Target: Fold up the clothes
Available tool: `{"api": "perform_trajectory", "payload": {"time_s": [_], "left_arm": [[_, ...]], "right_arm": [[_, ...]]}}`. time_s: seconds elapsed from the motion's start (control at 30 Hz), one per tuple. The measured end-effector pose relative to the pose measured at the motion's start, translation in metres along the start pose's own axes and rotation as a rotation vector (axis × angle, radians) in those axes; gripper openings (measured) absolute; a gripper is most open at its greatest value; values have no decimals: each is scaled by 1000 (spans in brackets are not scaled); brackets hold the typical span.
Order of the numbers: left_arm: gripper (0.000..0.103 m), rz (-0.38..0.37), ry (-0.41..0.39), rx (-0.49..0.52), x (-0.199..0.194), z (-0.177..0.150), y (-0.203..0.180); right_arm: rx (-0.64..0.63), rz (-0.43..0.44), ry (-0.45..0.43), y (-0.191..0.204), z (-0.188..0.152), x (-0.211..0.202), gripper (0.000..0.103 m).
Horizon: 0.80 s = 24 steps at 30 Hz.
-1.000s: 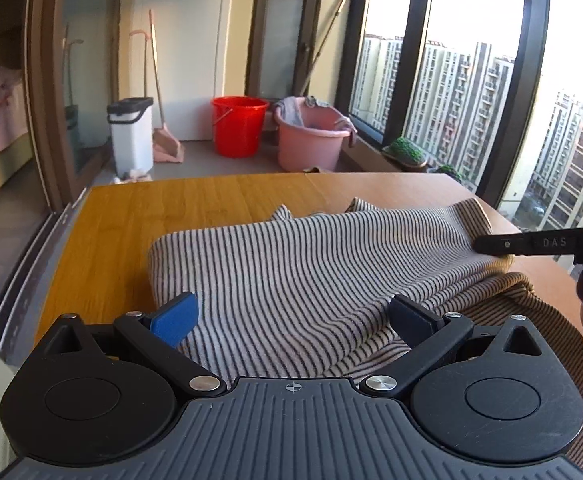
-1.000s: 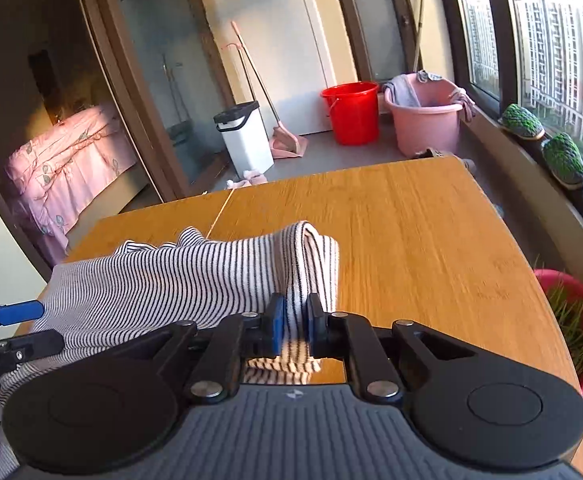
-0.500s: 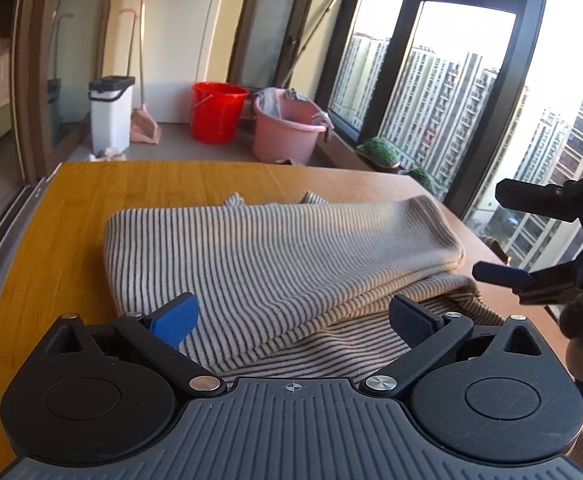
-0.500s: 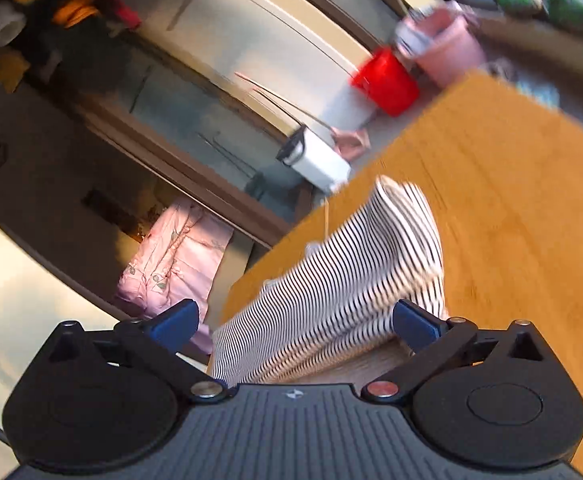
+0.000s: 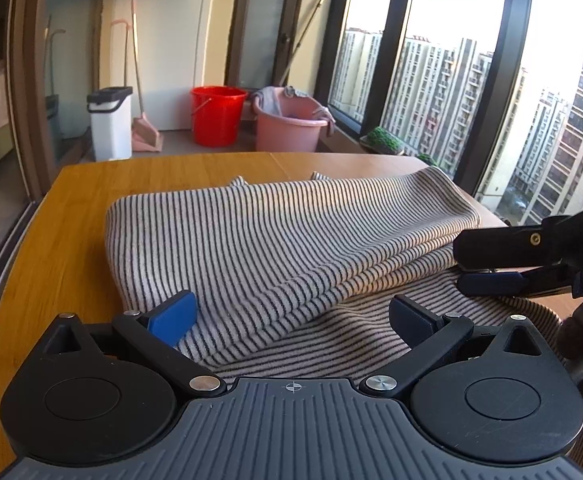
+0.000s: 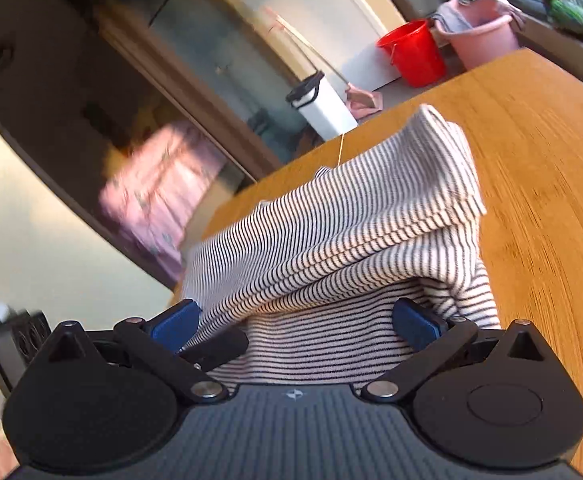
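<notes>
A black-and-white striped garment [image 5: 291,240] lies folded over itself on the wooden table [image 5: 71,200], its upper layers stacked toward the right. My left gripper [image 5: 291,314] is open, low over the garment's near edge, with cloth under the gap and nothing pinched. My right gripper [image 5: 460,266] comes in from the right beside the folded stack, one finger above the other. In the right wrist view the picture is tilted and blurred. There the right gripper [image 6: 295,320] stands wide open, and the striped garment [image 6: 351,232] lies loose between the blue pads without being pressed.
Beyond the table's far edge stand a red bucket [image 5: 217,114], a pink basin [image 5: 291,126] and a white bin [image 5: 109,122] with a dustpan beside it. Tall windows run along the right. Bare tabletop [image 6: 551,160] lies to the right of the garment.
My right gripper opened and let go of the garment's folded edge, then rolled and drew back a little. The fold now rests on the table. My left gripper stayed open.
</notes>
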<state>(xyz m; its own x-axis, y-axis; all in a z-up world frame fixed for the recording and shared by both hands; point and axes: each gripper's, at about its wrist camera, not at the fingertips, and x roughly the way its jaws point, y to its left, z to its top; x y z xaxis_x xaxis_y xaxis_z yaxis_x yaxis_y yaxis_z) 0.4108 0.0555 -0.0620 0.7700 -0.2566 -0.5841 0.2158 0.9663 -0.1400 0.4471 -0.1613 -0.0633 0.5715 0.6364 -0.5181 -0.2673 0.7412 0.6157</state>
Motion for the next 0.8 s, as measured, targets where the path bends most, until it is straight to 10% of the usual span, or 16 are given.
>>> {"api": "perform_trajectory", "payload": {"time_s": [0.2,0.37,0.53,0.8], "left_arm": [[103,-11,-8,-13,-1,0,2],[103,-19,-11,-22,-2,0,5],[103,-27,-19,-33,-3,-1,8],[103,-52,-35,-65,-7,-3,14]], "right_arm": [[-268,-30,-103,49,35,-20,103],[-449,-219,-216,80,77,-3,94],[-493,-245,-31,79,104,55,74],[-550,-312,171,61,99,129,74]]}}
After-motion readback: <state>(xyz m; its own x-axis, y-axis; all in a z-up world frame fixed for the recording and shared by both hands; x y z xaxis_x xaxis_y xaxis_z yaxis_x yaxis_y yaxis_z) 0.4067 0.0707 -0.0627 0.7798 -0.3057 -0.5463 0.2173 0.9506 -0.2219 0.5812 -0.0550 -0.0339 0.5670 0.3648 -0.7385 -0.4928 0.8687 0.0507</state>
